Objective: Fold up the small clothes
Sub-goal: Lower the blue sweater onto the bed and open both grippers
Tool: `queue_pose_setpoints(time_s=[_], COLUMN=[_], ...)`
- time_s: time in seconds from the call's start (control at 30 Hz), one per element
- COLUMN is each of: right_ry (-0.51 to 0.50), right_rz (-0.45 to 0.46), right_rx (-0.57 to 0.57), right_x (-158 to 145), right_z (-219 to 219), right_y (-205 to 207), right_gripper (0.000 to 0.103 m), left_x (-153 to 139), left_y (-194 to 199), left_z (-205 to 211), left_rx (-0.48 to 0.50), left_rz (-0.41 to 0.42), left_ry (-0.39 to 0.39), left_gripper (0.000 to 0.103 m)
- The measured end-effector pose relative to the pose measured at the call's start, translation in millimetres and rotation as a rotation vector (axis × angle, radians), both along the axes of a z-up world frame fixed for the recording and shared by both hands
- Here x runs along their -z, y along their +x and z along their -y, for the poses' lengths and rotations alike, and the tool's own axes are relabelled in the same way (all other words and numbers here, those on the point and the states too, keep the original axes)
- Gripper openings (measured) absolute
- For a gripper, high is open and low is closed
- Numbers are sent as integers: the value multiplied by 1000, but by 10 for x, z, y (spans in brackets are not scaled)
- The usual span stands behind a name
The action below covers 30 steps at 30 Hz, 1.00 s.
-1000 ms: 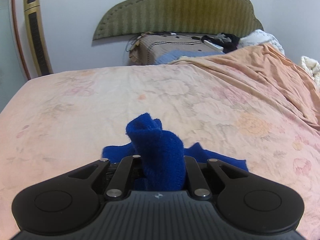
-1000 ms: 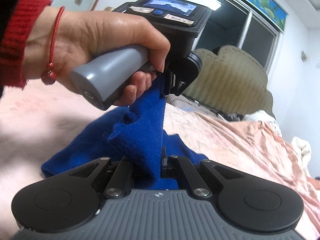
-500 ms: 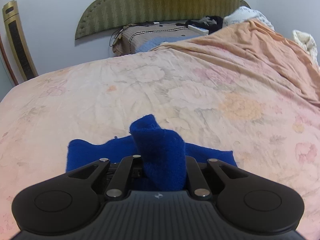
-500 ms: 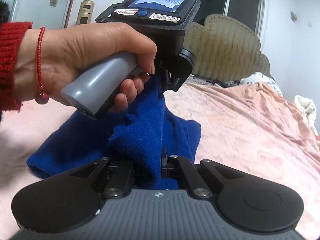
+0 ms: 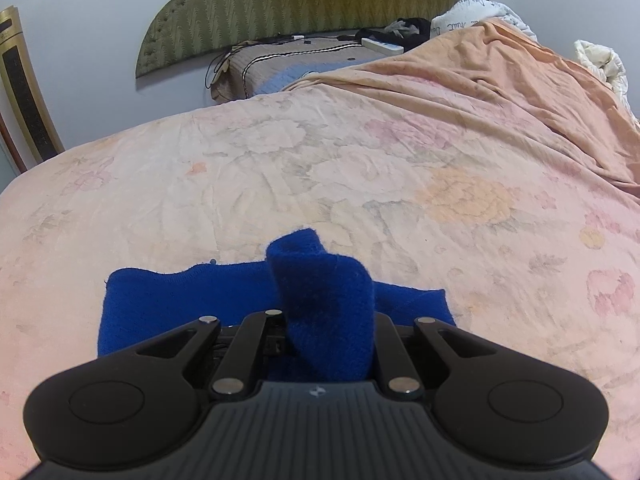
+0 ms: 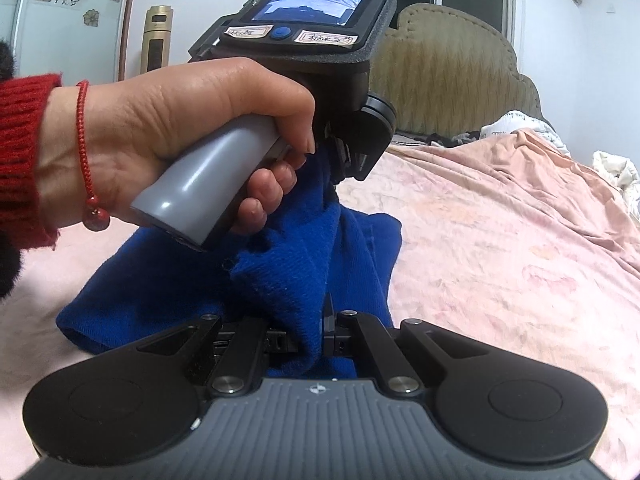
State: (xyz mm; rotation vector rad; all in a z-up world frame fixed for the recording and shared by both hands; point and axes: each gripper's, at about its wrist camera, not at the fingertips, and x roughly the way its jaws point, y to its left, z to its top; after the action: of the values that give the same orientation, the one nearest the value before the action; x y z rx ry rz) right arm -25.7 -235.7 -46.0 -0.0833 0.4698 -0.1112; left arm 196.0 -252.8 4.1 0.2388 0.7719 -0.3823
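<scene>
Holding a pinch of the blue sweater [image 6: 296,280], the right gripper [image 6: 320,332] is squeezed tight. The left gripper [image 5: 328,340] pinches another bunch. Lower both together so the edge lands flat on the bed [image 5: 360,168].

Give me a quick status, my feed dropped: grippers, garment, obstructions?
Left gripper shut on blue knit garment. Right gripper shut on it too. Garment part lifted, rest on bedsheet. Nothing in the way.

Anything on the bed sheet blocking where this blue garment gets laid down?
Nothing visible does. Both the left hand-held gripper and the right hand-held gripper pinch the blue garment, and the floral sheet ahead is bare.
</scene>
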Motion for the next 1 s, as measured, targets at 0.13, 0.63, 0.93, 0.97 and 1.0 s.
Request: queue_pose_setpoints(time_s=[0.13,0.63,0.93,0.97,1.0], right_ry=[21,203,510,547,589], right_rz=[-6,-68,-70,-69,-68], right_rx=[2,21,11,13,15], right_x=[14,68,100,110,120], right_z=[21,290,645,692,742], right_y=[-28,-6,-84,-94,-105], right_gripper=[4,28,52,52,52], left_x=[27,-205,-452,-453,-441], left_y=[9,64,-94,-120,-157], left_z=[43,-122,-705,-796,-879], left_rx=[10,50,1,-13,-19], left_rz=[-15,-3,62,60,59], left_ry=[-2,-169,-210,-212,-215], left_gripper=[11,81,82,83,83])
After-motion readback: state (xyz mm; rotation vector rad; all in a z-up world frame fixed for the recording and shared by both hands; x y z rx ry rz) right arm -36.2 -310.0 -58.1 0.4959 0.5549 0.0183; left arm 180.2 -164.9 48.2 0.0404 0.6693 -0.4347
